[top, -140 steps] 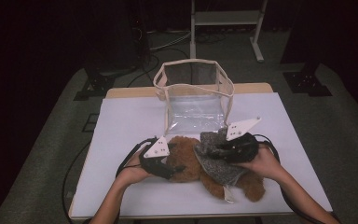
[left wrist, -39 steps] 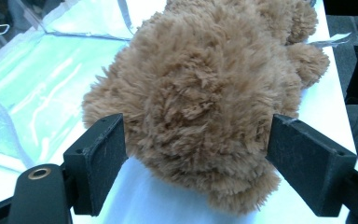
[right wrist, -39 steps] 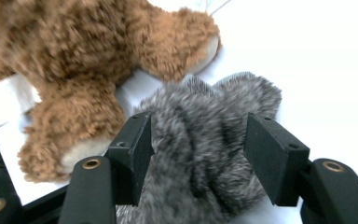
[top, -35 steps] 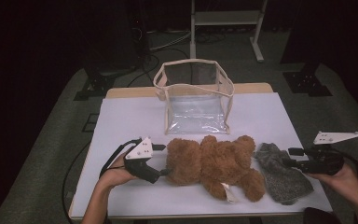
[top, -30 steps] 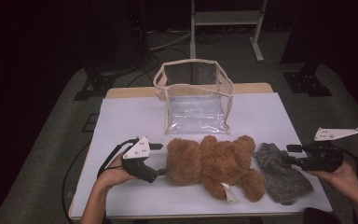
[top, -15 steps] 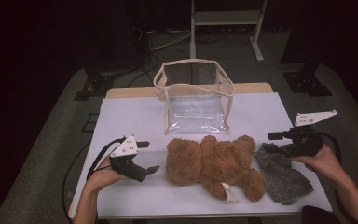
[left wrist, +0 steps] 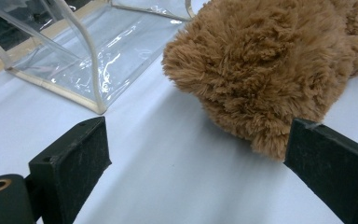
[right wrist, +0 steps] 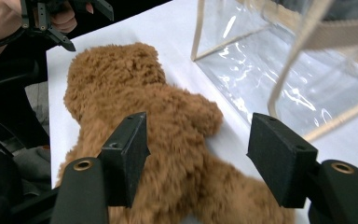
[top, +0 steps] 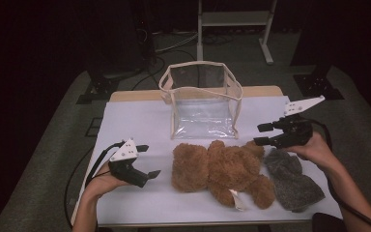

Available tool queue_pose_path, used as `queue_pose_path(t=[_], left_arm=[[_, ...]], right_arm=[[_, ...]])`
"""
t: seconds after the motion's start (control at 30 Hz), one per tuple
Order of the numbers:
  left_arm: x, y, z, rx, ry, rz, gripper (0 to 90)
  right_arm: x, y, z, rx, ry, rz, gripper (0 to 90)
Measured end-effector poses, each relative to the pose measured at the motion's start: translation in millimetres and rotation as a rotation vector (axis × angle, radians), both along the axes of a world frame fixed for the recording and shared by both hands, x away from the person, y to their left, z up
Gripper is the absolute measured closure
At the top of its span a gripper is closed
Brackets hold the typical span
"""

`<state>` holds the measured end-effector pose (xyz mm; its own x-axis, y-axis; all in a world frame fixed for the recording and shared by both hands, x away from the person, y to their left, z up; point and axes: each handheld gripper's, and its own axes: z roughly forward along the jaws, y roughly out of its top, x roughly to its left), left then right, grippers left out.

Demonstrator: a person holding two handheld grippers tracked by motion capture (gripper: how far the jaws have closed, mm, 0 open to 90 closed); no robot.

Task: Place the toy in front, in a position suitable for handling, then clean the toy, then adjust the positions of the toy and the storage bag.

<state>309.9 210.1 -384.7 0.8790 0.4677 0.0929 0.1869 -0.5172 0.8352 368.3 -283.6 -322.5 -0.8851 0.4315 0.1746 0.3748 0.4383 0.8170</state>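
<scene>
Now released: brown plush teddy bear [top: 222, 170] lay flat near the front edge of the white-covered table [top: 135, 121], clear of both tools. Left gripper [top: 145, 162], withdrawn toward the front-left corner since a second ago, jaws just opened further and standing wide apart with nothing between them, bear's head just beyond. Right gripper [top: 265, 134] lifted off the grey knitted cloth [top: 292, 181] and carried toward the transparent bag [top: 200, 104], jaws apart and empty, poised above the bear's legs. Judged as a regrasp stage: cloth removed and parked at the front-right corner, bear next to be picked up and packed. Bear: shaggy, soft, compressible pile. Bag: stiff clear vinyl, boxy, beige piping, open top, upright at the rear centre. Cloth: fuzzy, limp, rumpled.
</scene>
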Motion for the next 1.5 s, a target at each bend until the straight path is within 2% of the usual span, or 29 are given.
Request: queue_pose_path(t=[0.2,0.5,0.7,0.87,1.17,1.4,1.5], left_arm=[[-0.8,3.0,1.2,-0.010,-0.002,0.003,5.8],[-1.1,8.2,2.4,-0.002,-0.005,0.010,5.8],[-2.9,10.1,4.5,-0.006,-0.010,0.008,5.8],[-2.3,12.9,4.3,0.010,-0.014,0.019,5.8],[-4.9,19.8,4.7,-0.008,-0.018,0.034,5.8],[-5.2,23.8,3.9,-0.004,-0.014,0.046,5.8],[-5.8,23.9,3.3,0.001,-0.015,0.048,5.7]], right_arm=[[11.6,24.4,8.2,-0.023,-0.017,0.053,36.4],[26.4,59.3,18.4,-0.062,-0.024,0.117,36.4],[29.2,79.2,25.9,-0.072,-0.030,0.160,36.4],[32.3,90.5,28.0,-0.089,-0.038,0.184,36.4],[42.5,105.6,35.0,-0.065,-0.030,0.222,37.6],[48.5,121.6,43.3,-0.079,-0.030,0.253,37.7],[51.7,128.4,47.5,-0.099,-0.038,0.264,37.9]])
